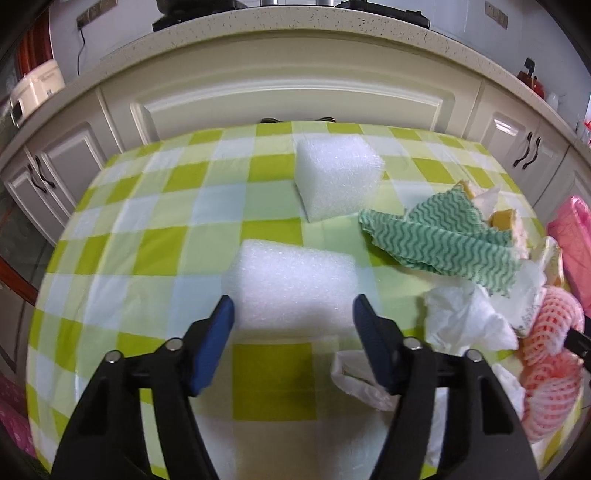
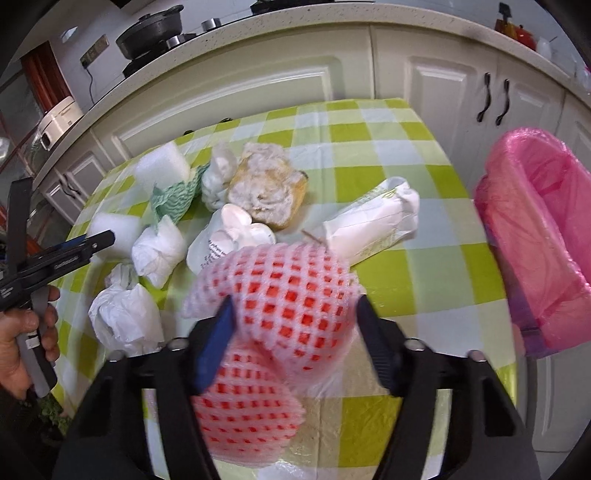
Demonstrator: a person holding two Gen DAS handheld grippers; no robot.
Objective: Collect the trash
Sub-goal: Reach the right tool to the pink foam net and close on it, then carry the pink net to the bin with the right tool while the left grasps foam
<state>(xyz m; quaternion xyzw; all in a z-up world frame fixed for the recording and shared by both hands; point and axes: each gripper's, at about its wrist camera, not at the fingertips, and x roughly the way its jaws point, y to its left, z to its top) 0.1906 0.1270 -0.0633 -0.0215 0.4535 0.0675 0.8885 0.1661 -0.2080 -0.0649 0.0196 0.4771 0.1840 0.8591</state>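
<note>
My left gripper (image 1: 293, 314) is open, its blue pads on either side of the near end of a white foam block (image 1: 295, 284) on the green checked tablecloth (image 1: 155, 229). A second foam block (image 1: 338, 179) lies farther back. My right gripper (image 2: 295, 321) is open around a pink foam fruit net (image 2: 291, 295), with another net (image 2: 247, 406) below it. The nets also show in the left wrist view (image 1: 550, 354). Crumpled white tissues (image 2: 125, 317), a green wavy cloth (image 1: 443, 236), a yellow sponge (image 2: 266, 188) and a white wrapper (image 2: 373, 221) litter the table.
A bin lined with a pink bag (image 2: 535, 236) stands off the table's right edge. White kitchen cabinets (image 1: 295, 99) and a speckled counter (image 1: 258, 22) run behind the table. The left gripper's body (image 2: 44, 262) and the hand holding it are at the right wrist view's left edge.
</note>
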